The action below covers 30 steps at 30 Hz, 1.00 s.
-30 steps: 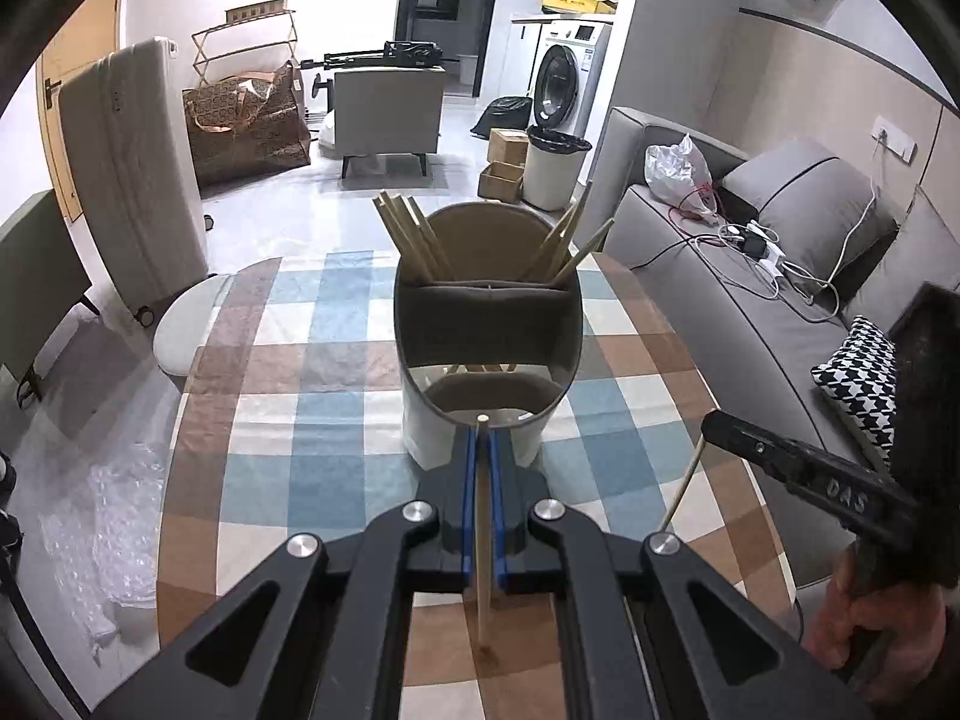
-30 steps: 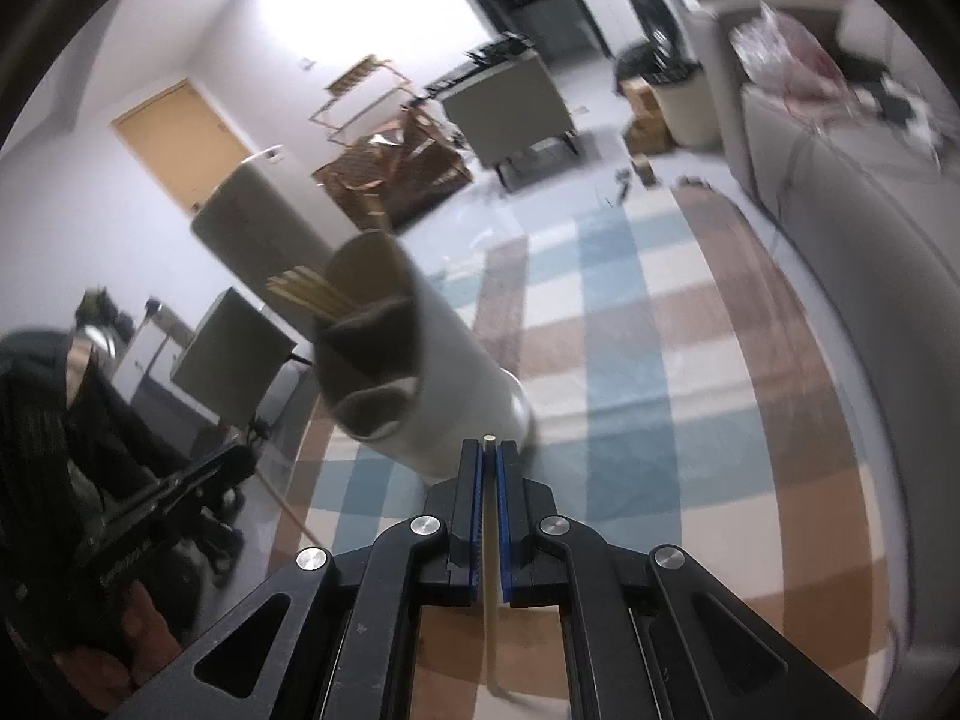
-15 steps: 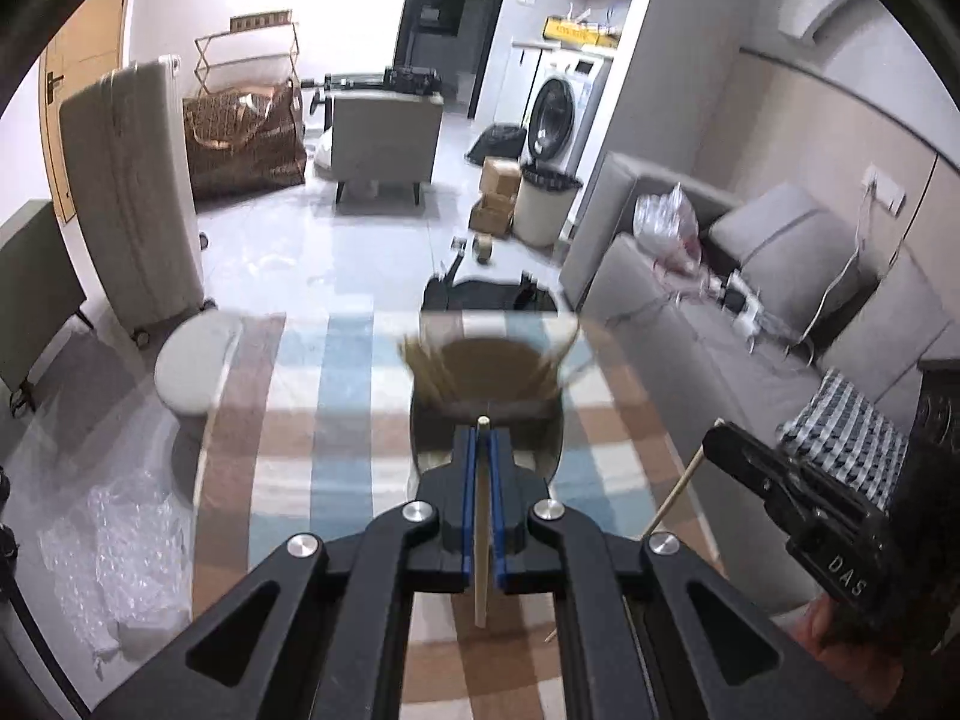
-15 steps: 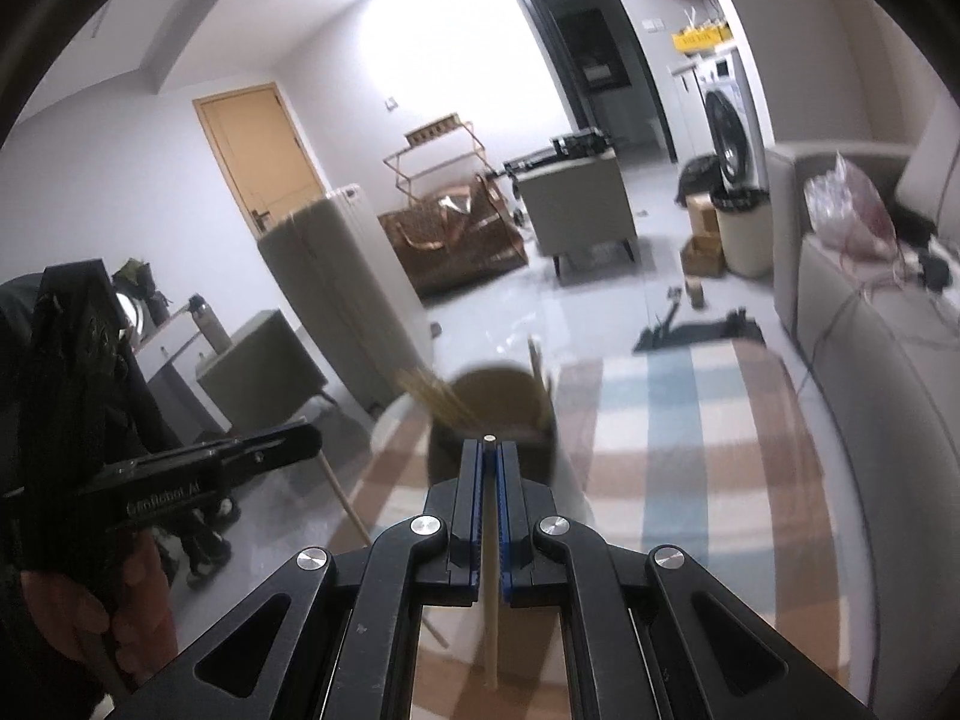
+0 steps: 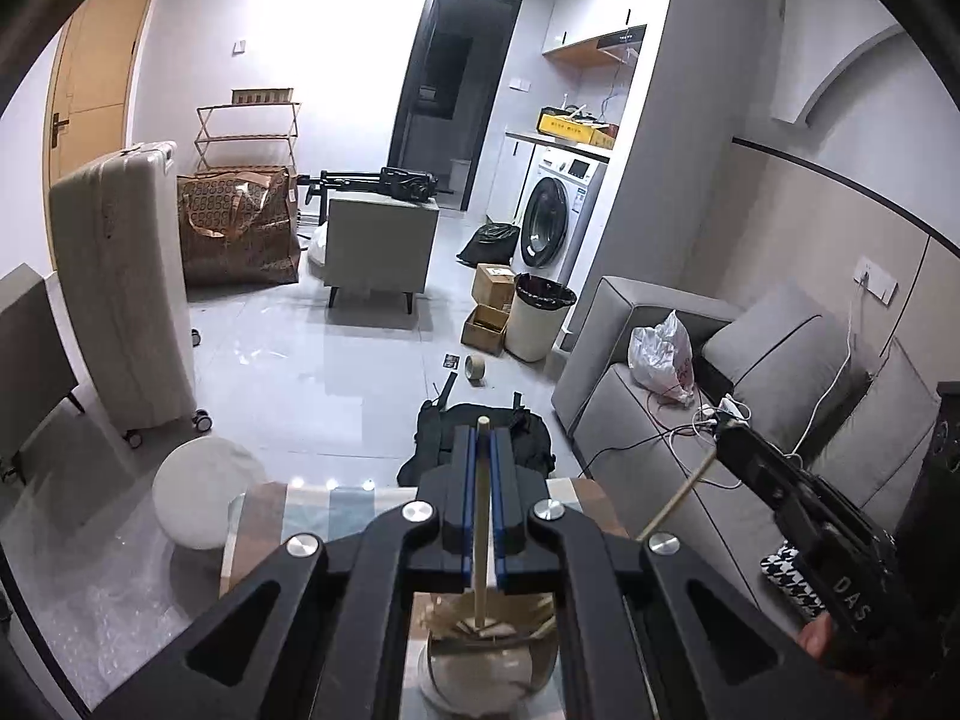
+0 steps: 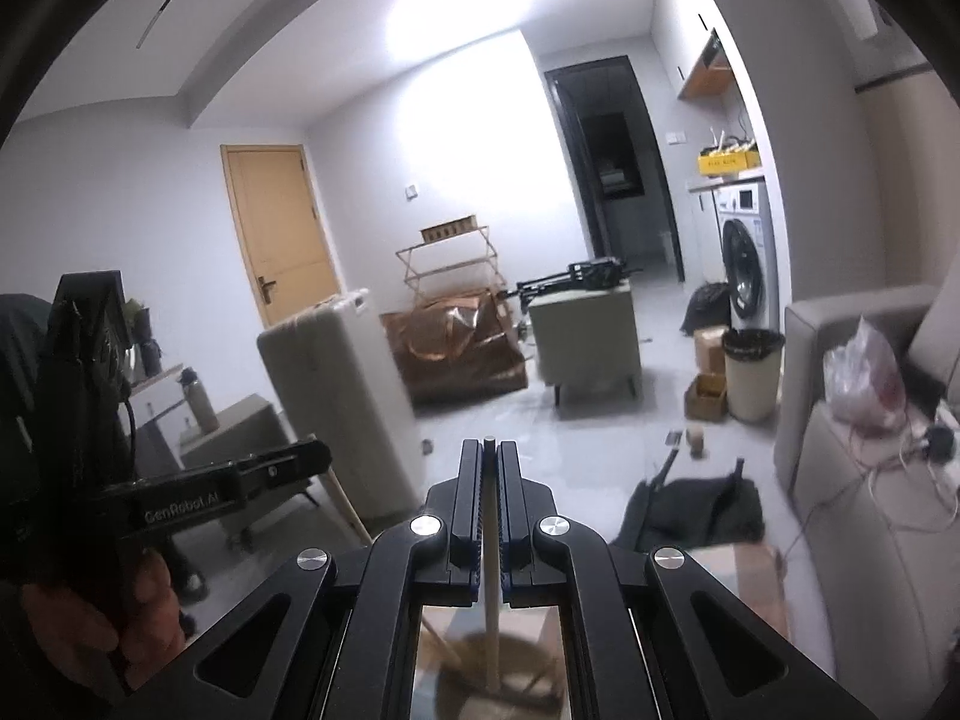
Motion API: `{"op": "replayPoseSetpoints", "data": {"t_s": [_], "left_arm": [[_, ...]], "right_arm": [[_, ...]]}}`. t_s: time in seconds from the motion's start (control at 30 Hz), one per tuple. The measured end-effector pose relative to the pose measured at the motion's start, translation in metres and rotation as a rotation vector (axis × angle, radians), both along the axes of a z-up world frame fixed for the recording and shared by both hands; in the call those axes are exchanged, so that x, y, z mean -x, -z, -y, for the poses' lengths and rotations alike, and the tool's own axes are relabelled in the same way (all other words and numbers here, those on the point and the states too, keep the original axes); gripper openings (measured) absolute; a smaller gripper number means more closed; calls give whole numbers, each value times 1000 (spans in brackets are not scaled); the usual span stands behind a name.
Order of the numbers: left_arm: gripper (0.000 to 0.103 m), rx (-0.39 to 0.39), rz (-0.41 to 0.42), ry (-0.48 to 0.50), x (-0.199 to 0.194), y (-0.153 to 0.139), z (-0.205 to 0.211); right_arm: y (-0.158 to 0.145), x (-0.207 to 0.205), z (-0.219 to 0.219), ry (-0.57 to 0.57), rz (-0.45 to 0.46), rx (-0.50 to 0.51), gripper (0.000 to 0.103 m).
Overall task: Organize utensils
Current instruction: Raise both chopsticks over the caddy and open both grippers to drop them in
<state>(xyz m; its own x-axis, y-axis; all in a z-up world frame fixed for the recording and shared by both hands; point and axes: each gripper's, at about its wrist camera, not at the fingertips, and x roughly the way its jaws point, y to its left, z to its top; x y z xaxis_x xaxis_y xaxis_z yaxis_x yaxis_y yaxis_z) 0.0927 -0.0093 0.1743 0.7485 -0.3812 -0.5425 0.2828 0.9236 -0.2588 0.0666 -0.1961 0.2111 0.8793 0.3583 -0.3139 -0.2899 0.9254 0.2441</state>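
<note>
My left gripper (image 5: 482,429) is shut on a wooden chopstick (image 5: 480,540) that hangs down between its blue pads. Its lower end reaches to the chopsticks standing in the utensil holder (image 5: 486,654), seen below between the arms. My right gripper (image 6: 491,447) is shut on a second wooden chopstick (image 6: 492,612), whose tip hangs over the blurred holder (image 6: 498,678). The right gripper (image 5: 723,438) also shows at the right of the left wrist view with its chopstick (image 5: 675,498). In the right wrist view, the left gripper (image 6: 321,457) appears at the left with its chopstick (image 6: 345,501).
The checked tablecloth (image 5: 270,516) covers the table under the holder. A grey sofa (image 5: 660,420) runs along the right. On the floor are a black bag (image 5: 480,432), a white stool (image 5: 207,489), a pale suitcase (image 5: 120,288) and a bin (image 5: 540,324).
Both grippers have risen, each still holding its chopstick. The holder has dropped from mid-view to the bottom edge, and the right wrist view has levelled from its earlier tilt.
</note>
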Motion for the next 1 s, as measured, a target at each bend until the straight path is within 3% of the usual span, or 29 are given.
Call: {"op": "replayPoseSetpoints", "data": {"t_s": [0.33,0.6,0.77,0.83,0.93,0.97,1.0], "left_arm": [[0,-4,-46,39,-8,52,6],[0,-38,-121,115,-6,67,11],[0,-96,-228,185,-10,85,19],[0,-71,-295,214,-10,94,18],[1,-58,-326,208,-8,95,15],[7,-59,-319,189,-6,91,13],[11,-60,-309,167,-3,87,10]], "right_arm": [[57,-30,-10,0,-72,60,4],[89,-26,-14,-48,-135,91,4],[106,-23,-16,-80,-194,102,6],[114,-19,-12,-89,-221,80,7],[122,-13,-5,-88,-251,51,21],[124,-9,-2,-77,-255,46,31],[126,-3,2,-71,-254,33,34]]}}
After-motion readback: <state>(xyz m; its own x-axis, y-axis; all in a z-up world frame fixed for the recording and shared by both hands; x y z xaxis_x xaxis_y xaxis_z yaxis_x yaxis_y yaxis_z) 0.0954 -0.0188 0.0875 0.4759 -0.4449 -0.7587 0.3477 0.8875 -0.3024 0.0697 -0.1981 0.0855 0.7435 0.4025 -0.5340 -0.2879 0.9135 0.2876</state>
